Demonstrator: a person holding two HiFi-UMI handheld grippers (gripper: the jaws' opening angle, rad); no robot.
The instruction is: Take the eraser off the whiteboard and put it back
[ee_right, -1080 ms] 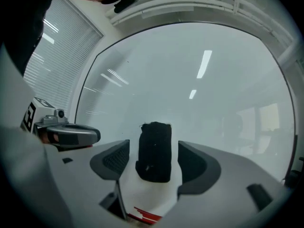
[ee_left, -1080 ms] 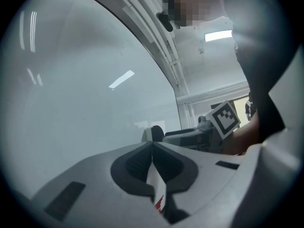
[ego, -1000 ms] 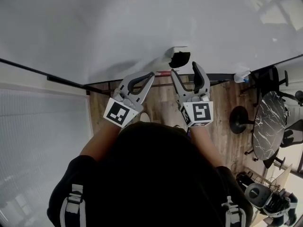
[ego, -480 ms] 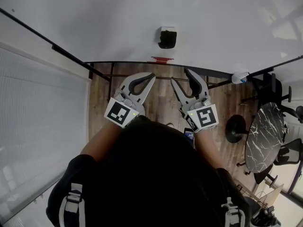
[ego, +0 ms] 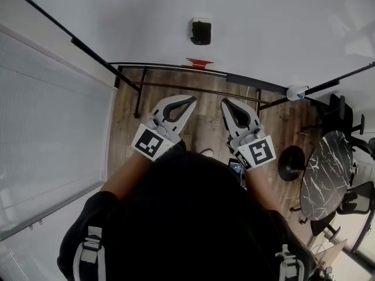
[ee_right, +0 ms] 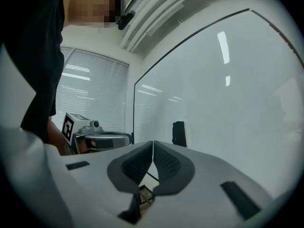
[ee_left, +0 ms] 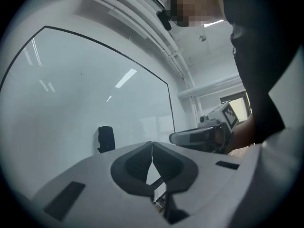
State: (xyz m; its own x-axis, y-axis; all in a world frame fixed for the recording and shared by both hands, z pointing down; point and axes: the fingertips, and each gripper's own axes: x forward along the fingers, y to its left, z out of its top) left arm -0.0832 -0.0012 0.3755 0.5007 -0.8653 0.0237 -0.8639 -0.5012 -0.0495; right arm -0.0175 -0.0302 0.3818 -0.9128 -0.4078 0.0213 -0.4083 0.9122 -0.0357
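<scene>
Right gripper view: the jaws of the right gripper (ee_right: 153,147) have just been closing and now meet, with nothing between them. The left gripper (ee_left: 152,147) also has its jaws together and holds nothing. In the head view, both grippers sit side by side above the wood floor (ego: 167,89), apart from the whiteboard (ego: 275,22). The eraser (ego: 201,31) sits on the whiteboard, at the far side of the grippers, near its lower edge.
</scene>
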